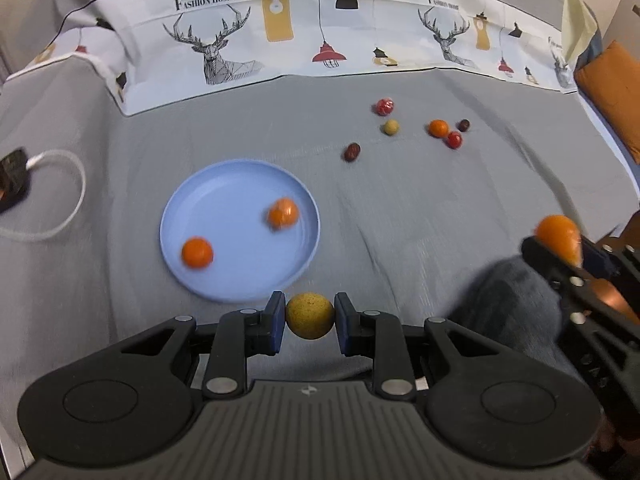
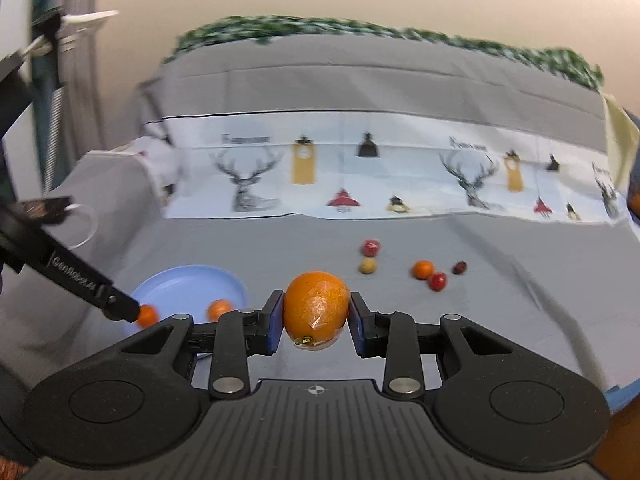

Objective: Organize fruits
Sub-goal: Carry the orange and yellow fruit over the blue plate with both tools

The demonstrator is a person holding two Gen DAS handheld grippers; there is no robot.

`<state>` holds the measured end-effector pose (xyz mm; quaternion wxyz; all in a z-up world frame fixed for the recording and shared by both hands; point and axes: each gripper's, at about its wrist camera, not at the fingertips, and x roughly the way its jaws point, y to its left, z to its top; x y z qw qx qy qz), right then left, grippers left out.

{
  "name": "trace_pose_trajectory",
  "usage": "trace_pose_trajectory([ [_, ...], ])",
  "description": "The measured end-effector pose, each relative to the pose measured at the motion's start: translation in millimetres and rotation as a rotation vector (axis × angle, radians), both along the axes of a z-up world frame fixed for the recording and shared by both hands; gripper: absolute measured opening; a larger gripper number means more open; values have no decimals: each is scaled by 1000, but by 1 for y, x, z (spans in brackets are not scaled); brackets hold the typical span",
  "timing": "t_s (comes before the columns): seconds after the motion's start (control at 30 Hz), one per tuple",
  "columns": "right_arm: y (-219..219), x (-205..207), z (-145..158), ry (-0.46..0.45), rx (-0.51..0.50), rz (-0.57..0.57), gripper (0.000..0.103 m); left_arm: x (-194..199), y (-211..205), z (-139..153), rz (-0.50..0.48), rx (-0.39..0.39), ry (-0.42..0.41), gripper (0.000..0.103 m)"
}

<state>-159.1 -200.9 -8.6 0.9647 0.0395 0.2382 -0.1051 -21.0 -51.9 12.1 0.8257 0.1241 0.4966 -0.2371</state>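
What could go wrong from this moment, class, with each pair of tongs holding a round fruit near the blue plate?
1. The left tongs pinch the round yellow fruit only at its sides; it might slip out.
2. The blue plate is shallow and its two orange fruits look blurred, perhaps rolling; another drop may knock one out.
3. The right tongs grip a film-wrapped orange; film can slide.

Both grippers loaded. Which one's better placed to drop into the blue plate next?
Left, probably. The left gripper, holding the yellow fruit, sits at the blue plate's rim; the right gripper with the orange is farther off.
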Motion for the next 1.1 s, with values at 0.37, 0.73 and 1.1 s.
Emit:
trace_pose_trajectory([
  [0.37,39,-23,14,-21,-58,73,35,-44,36,10,27,-47,-33,29],
  [0.73,47,-29,17,-37,-69,84,35,-47,44,18,33,-56,-61,29],
  [1.1,46,-24,12,-22,-54,96,35,-42,46,11,45,-49,-35,29],
])
